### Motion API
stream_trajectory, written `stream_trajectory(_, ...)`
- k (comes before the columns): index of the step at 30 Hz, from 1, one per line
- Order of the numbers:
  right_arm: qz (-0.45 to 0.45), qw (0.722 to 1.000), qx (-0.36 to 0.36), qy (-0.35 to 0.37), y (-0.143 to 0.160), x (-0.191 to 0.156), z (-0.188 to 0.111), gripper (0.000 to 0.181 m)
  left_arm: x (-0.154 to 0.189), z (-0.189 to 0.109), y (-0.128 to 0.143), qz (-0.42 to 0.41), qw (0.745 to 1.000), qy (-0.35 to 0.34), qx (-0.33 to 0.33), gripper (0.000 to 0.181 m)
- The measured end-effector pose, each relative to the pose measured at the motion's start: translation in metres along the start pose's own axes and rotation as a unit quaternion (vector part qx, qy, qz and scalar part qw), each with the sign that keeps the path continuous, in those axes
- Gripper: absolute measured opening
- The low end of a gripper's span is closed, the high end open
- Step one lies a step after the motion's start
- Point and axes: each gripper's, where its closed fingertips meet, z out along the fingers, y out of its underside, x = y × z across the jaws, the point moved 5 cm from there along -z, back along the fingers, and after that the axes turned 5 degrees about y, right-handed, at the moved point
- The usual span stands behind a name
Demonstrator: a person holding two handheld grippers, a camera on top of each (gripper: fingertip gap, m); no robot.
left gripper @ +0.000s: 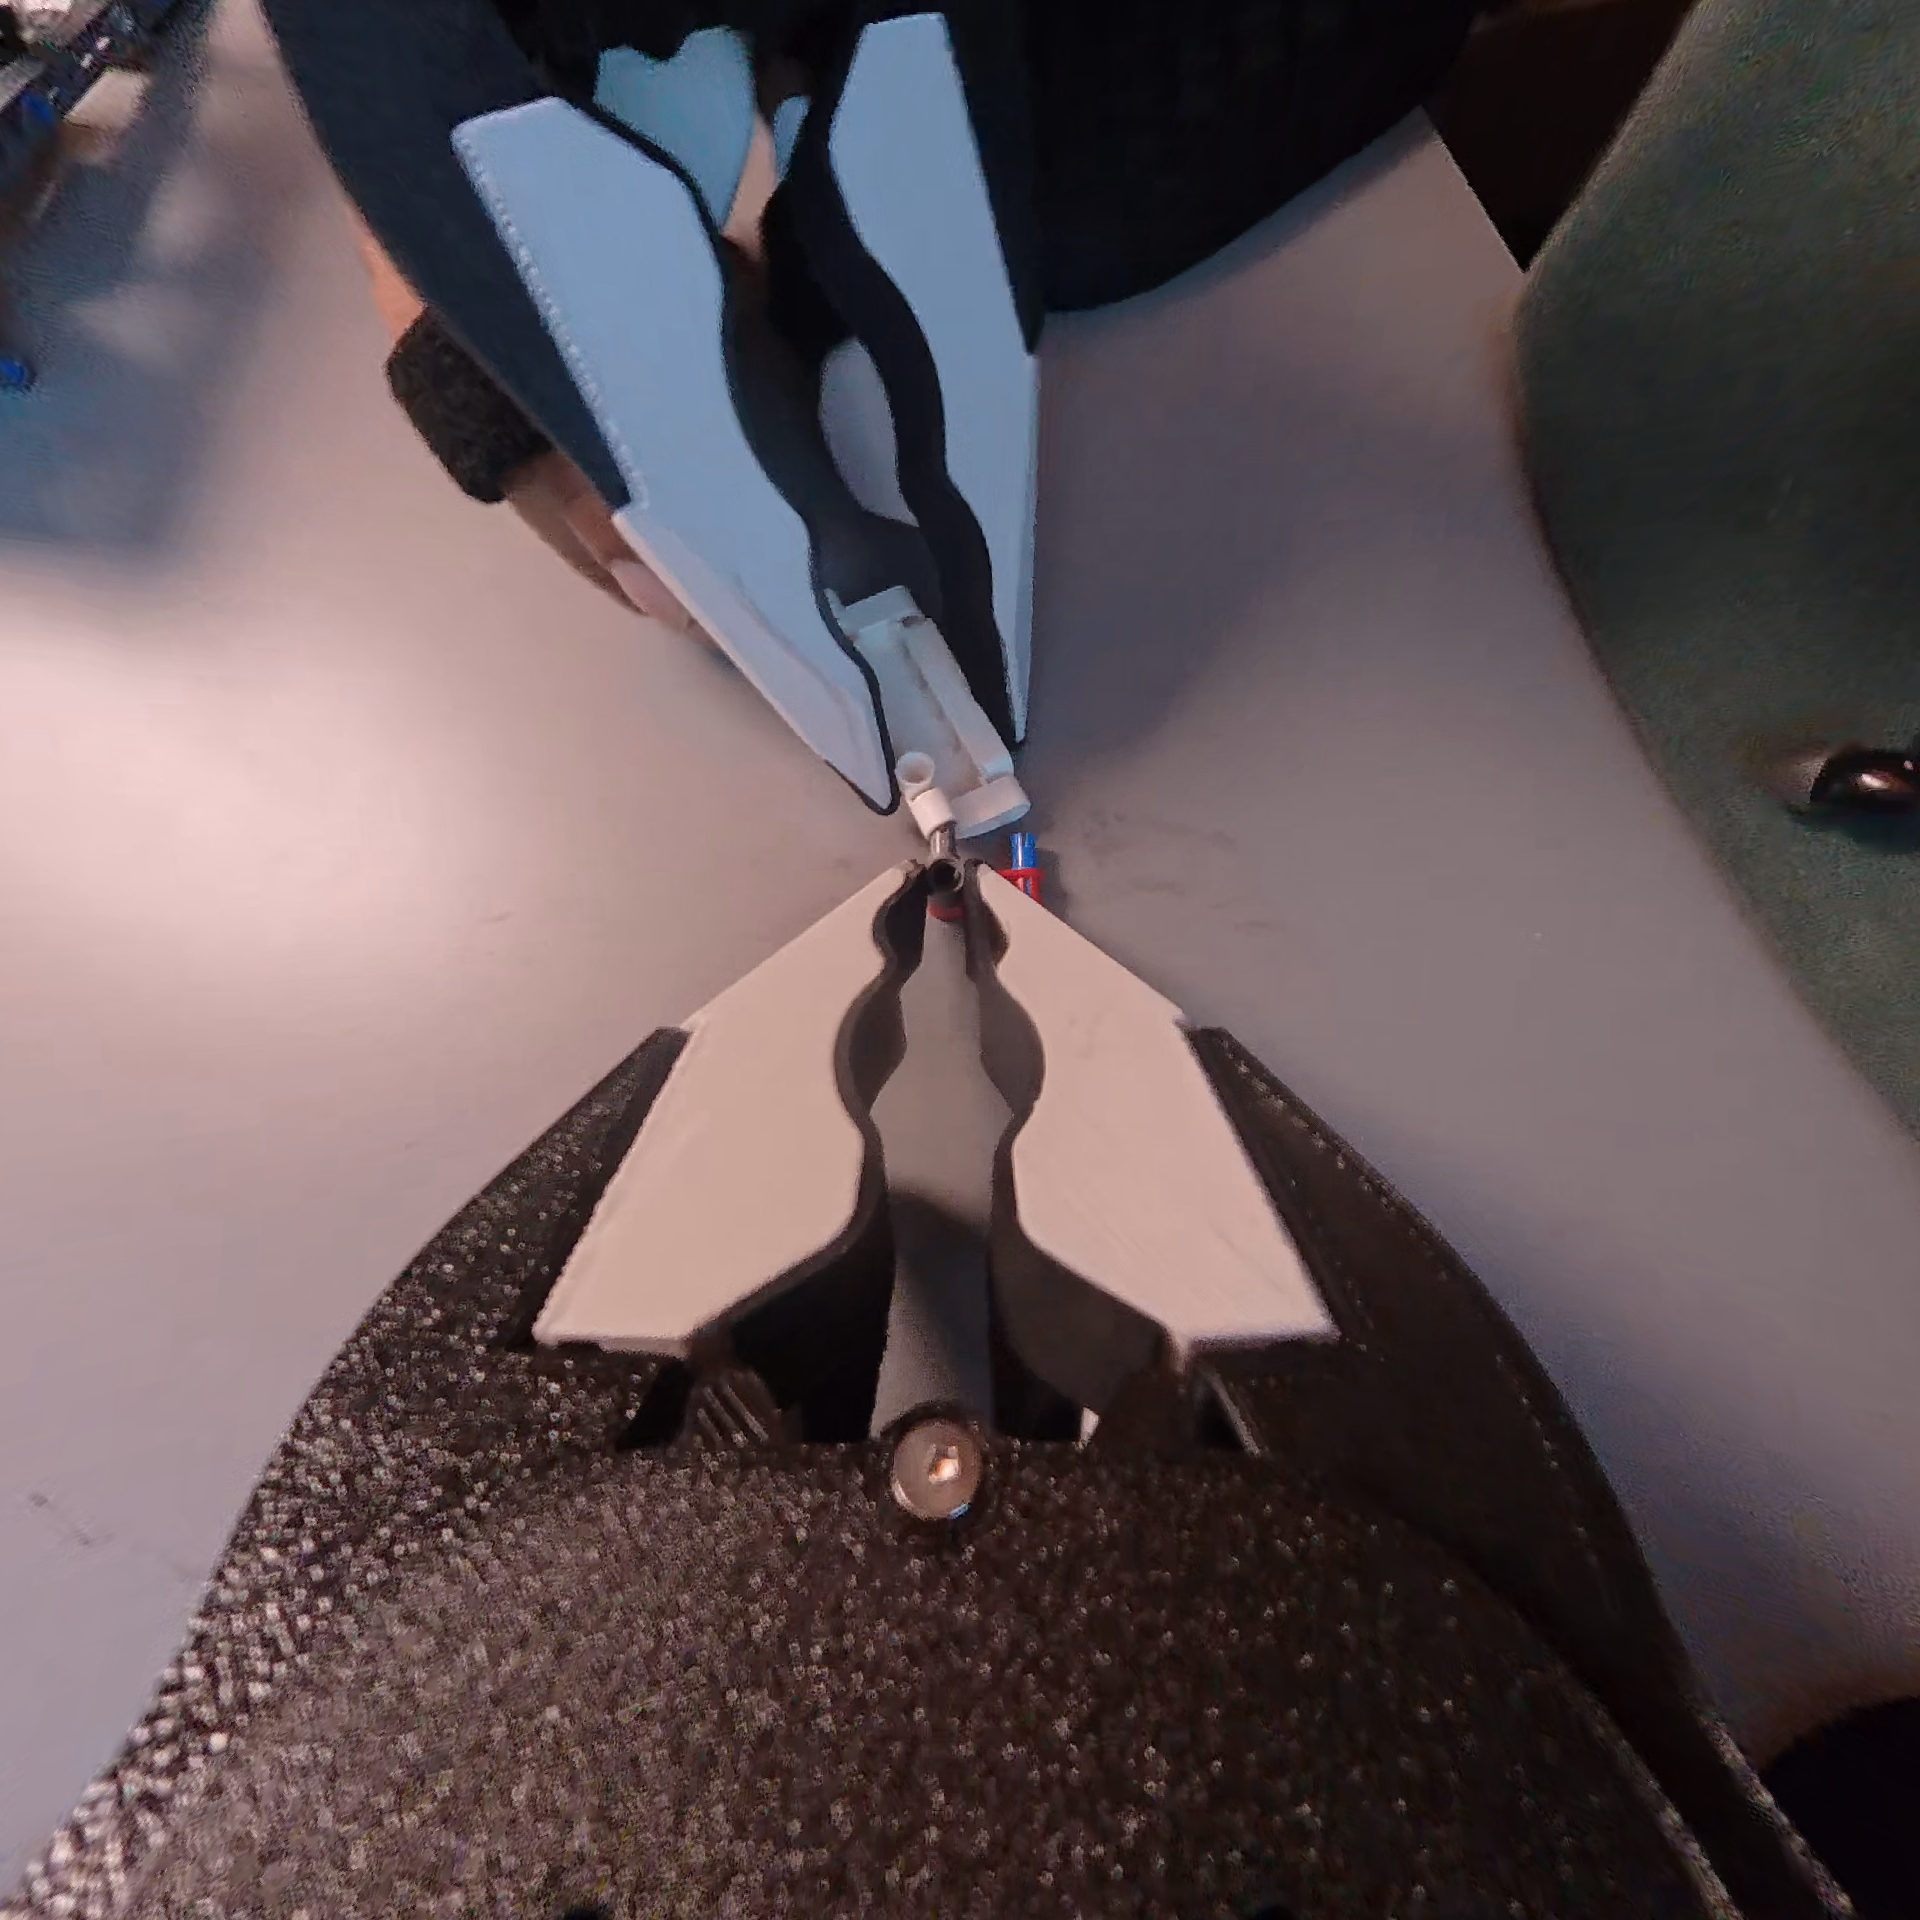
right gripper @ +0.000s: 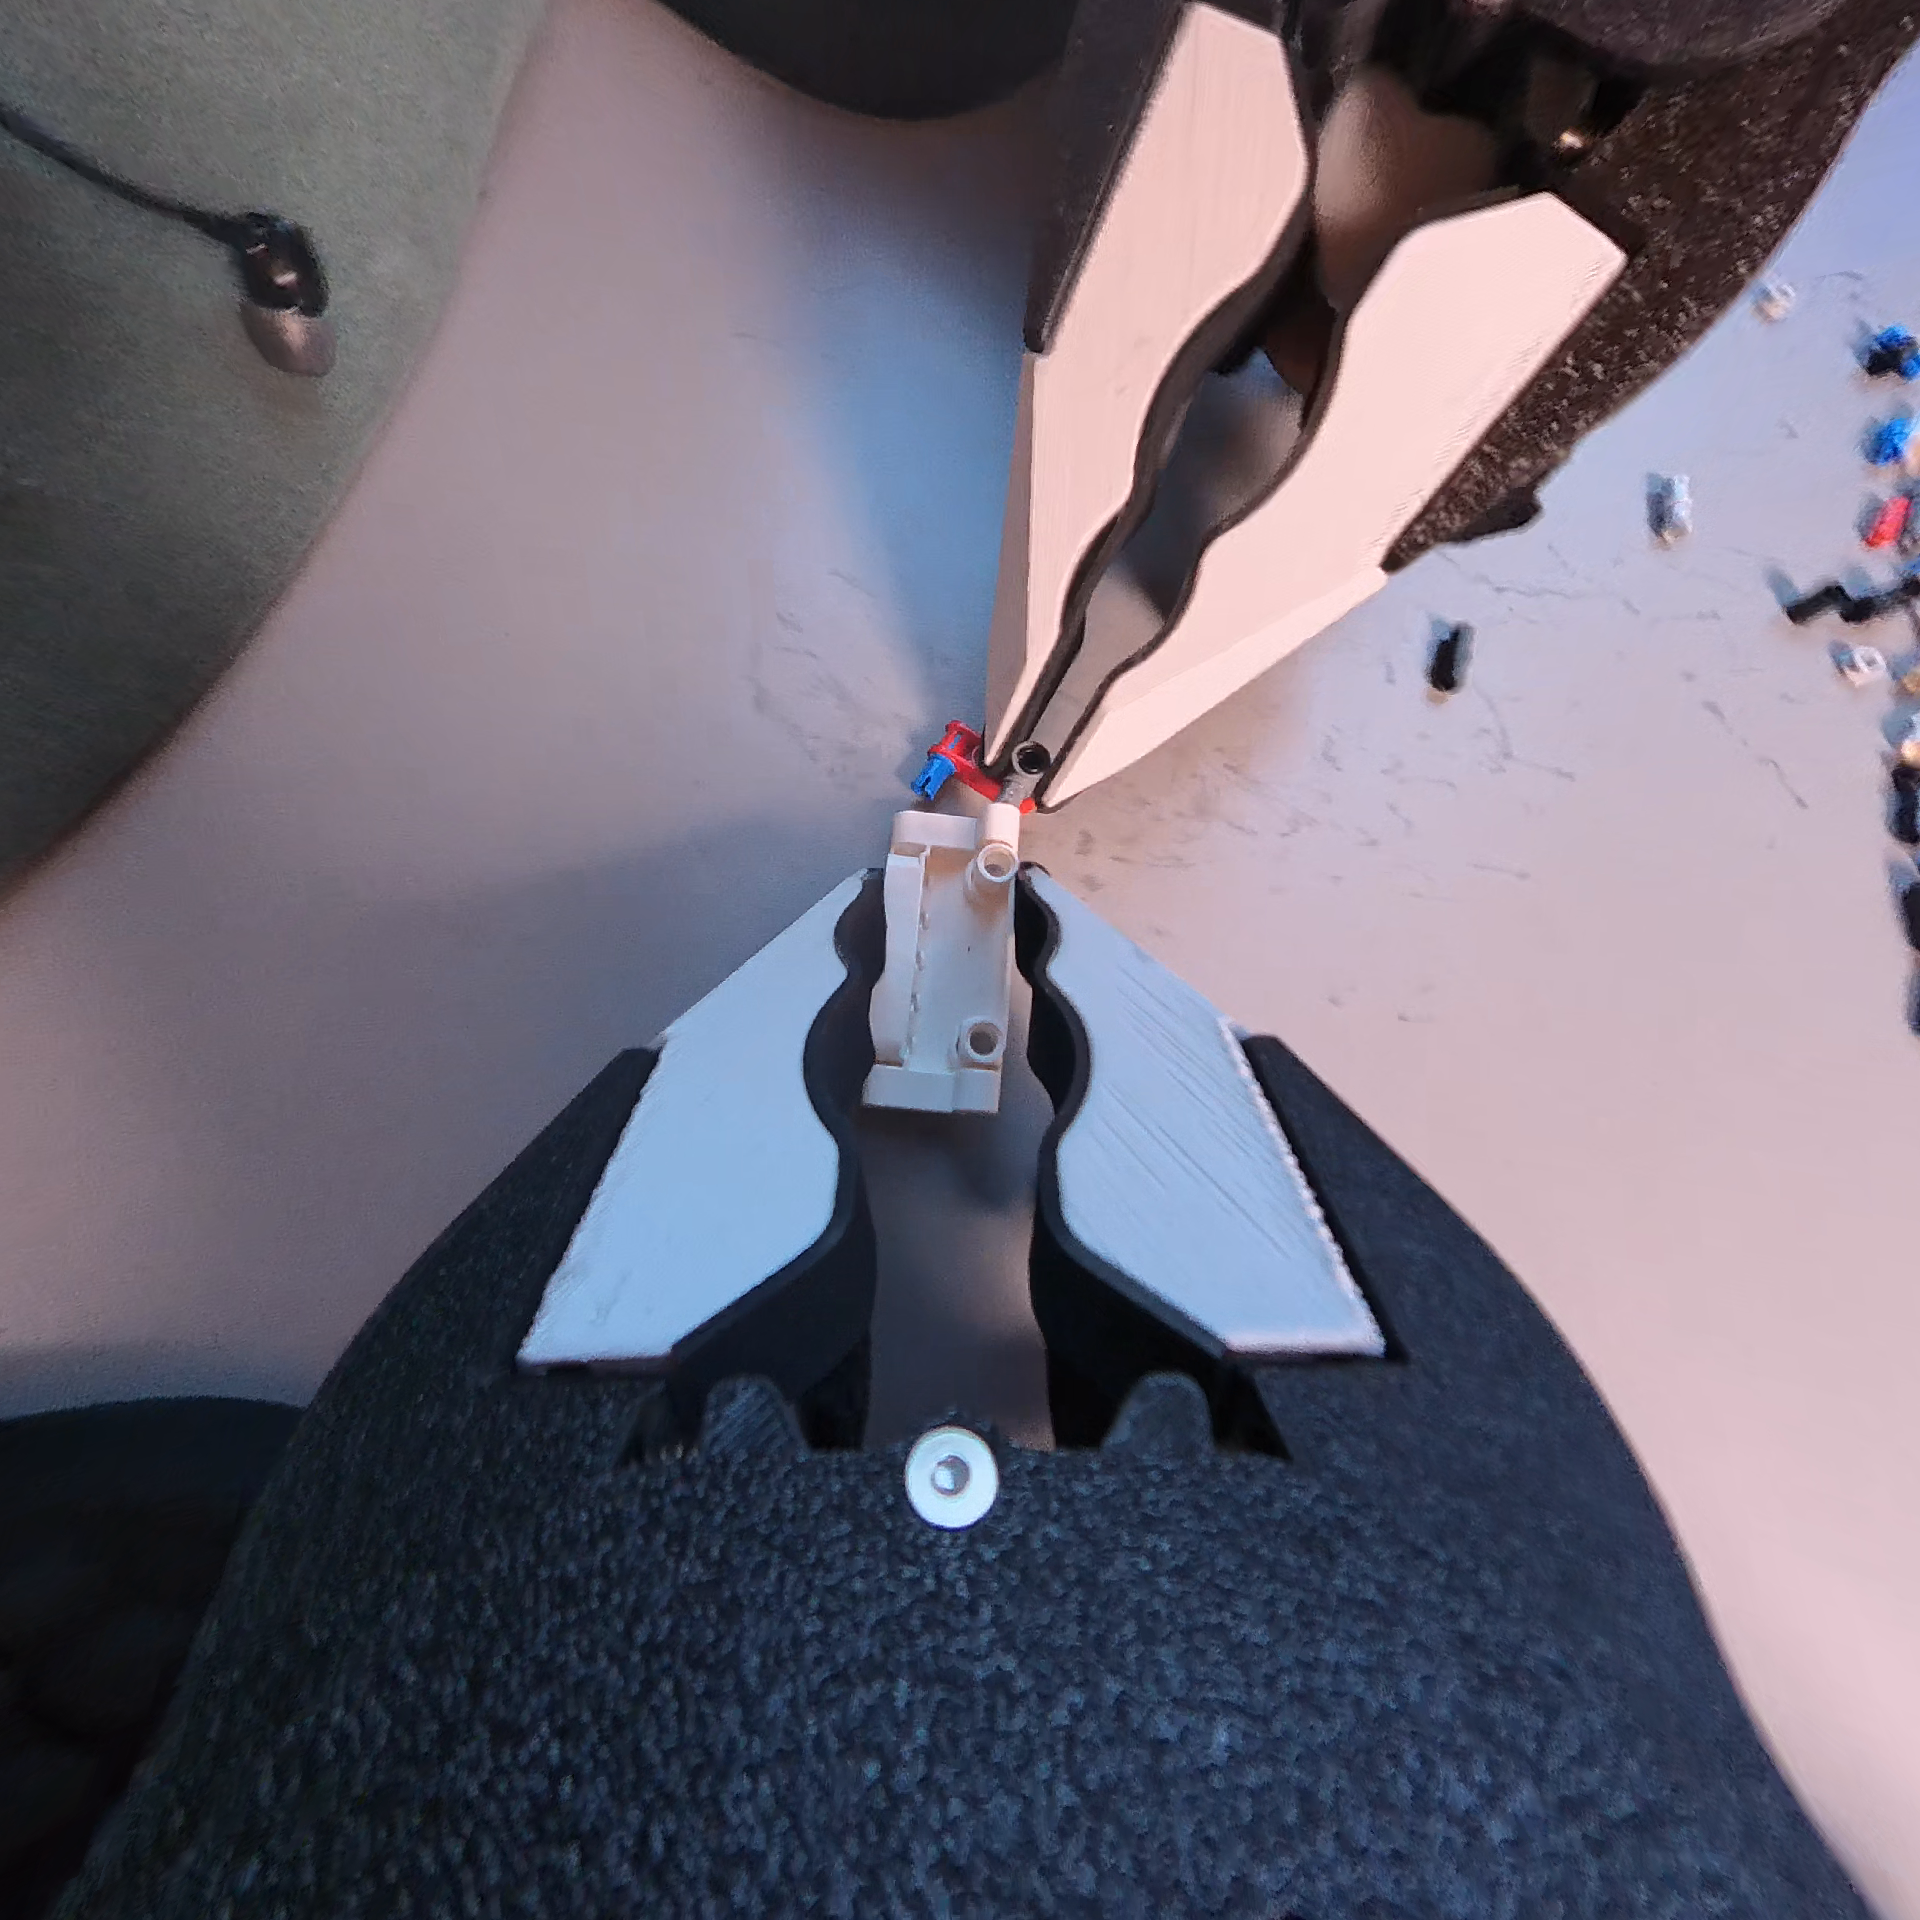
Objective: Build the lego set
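Over the grey table [right gripper: 582, 644] your right gripper [right gripper: 940, 883] clamps the white panel piece [right gripper: 940, 977] steady, its white connector [right gripper: 995, 831] presented so your left gripper [left gripper: 943, 871], pinching the small black-and-red pin assembly [right gripper: 1023, 764], can mate them.

Pale grey table [right gripper: 623, 623], small loose lego pieces [right gripper: 1860, 582] scattered at its edge

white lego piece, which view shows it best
The right wrist view: the white lego piece lies between the right gripper's fingers nearly whole, with its ribs and holes visible. In the left wrist view only its tip pokes out, foreshortened, facing the left gripper.
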Motion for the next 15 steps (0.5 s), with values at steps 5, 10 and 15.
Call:
stream_trajectory(5, 0.021, 0.999, -0.008, 0.04, 0.0029, 0.0058, -0.0019, 0.024, -0.0042, -0.0005, 0.0003, -0.094, 0.994, -0.049, 0.018, 0.006)
stream_trajectory(10, 0.02, 0.999, -0.008, 0.032, 0.003, 0.0054, -0.0019, 0.024, -0.0042, 0.0008, -0.0007, -0.131, 0.988, -0.077, 0.033, 0.005)
stream_trajectory(15, 0.04, 0.998, -0.009, 0.037, 0.0028, 0.007, -0.0016, 0.023, -0.0017, 0.0011, -0.0009, -0.16, 0.98, -0.114, 0.036, 0.005)
